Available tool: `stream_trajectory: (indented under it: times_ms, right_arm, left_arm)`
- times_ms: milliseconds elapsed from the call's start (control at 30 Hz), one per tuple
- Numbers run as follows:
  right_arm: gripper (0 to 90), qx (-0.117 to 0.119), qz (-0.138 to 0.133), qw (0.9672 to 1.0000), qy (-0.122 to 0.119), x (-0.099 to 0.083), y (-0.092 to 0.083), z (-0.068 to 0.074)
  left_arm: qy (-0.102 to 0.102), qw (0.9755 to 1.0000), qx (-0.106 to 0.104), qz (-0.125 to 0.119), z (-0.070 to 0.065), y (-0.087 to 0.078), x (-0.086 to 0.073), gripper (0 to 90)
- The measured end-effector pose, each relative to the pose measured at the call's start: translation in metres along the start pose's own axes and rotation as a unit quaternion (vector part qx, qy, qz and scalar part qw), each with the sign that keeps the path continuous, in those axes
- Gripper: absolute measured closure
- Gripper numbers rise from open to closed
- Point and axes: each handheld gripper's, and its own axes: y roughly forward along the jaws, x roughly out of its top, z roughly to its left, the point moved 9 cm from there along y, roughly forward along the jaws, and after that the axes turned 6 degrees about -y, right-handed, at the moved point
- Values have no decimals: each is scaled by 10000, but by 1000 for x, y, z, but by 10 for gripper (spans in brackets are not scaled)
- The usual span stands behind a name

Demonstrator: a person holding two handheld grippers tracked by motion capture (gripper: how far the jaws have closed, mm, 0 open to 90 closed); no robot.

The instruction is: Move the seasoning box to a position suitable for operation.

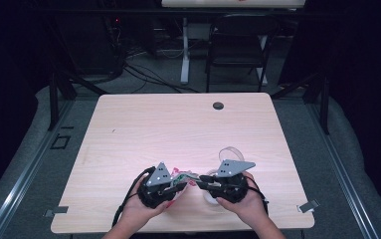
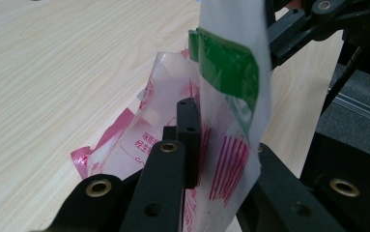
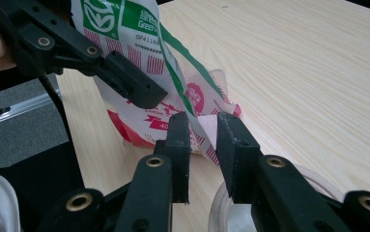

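On the big pale tabletop (image 1: 178, 124), near the person's edge, two hands work close together. Behind it, on the floor, stands a dark chair (image 1: 240, 47), and a small black hole cap (image 1: 218, 105) sits near the far edge. The left hand (image 1: 145, 204) holds the left gripper (image 1: 178, 185), and the right hand (image 1: 245, 201) holds the right gripper (image 1: 198, 183); their tips almost meet in the middle. Between them is the bag (image 2: 226, 96), a thin plastic one with red stripes and a green band. The left gripper view has the bag standing tall, its long side going up, and the left jaws are squeezed tight on its lower part, so the left one holds it up off the wood. The bag's bottom end hangs down near the tabletop. In the right gripper view the right jaws stand only a little apart, and a thin edge of the bag (image 3: 199, 128) runs into the gap between them. I think the pads are not pressing on it yet. That edge lies straight ahead of the right jaws and very near, so the right gripper looks set to pinch it next, maybe to pull the bag open while the left one keeps hold. Just below the right jaws sits a clear round cup (image 3: 289, 198), with its rim close under the bag. A small curl of clear tape (image 1: 228, 151) lies past the right gripper.
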Motion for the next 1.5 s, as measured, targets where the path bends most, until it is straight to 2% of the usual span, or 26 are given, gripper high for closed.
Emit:
stream_trajectory:
  times_ms: [200,567,667,967,1133,1167,1233,1300,1433,1500]
  right_arm:
    - [757,28,104,9999,-82,0,5,1]
    - [897,71,261,9996,-127,0,9,2]
    - [900,108,285,9995,-102,0,9,3]
    - [900,196,277,9994,-57,2,7,7]
    - [900,245,200,9995,-46,6,6,9]
    - [900,264,202,9994,-61,7,6,10]
    - [900,260,172,9995,-65,9,6,11]
    - [900,253,183,9994,-124,11,5,13]
    - [900,253,160,9995,-128,13,5,15]
    - [900,236,168,9995,-154,14,5,15]
  left_arm:
    - [-2,10000,9,-19,-1,1,0,861]
    - [-6,10000,-20,-55,-1,0,-1,830]
    - [-6,9999,40,-99,0,-1,-2,785]
    - [-165,9993,264,-203,6,-7,-11,570]
    - [-381,9979,393,-350,8,-11,-21,496]
    - [-422,9976,427,-342,8,-11,-23,468]
    - [-381,9974,544,-268,10,-11,-29,431]
    - [-450,9969,600,-254,11,-11,-34,371]
    - [-555,9963,647,-141,16,-7,-45,358]
    - [-578,9954,759,-115,19,-5,-50,352]
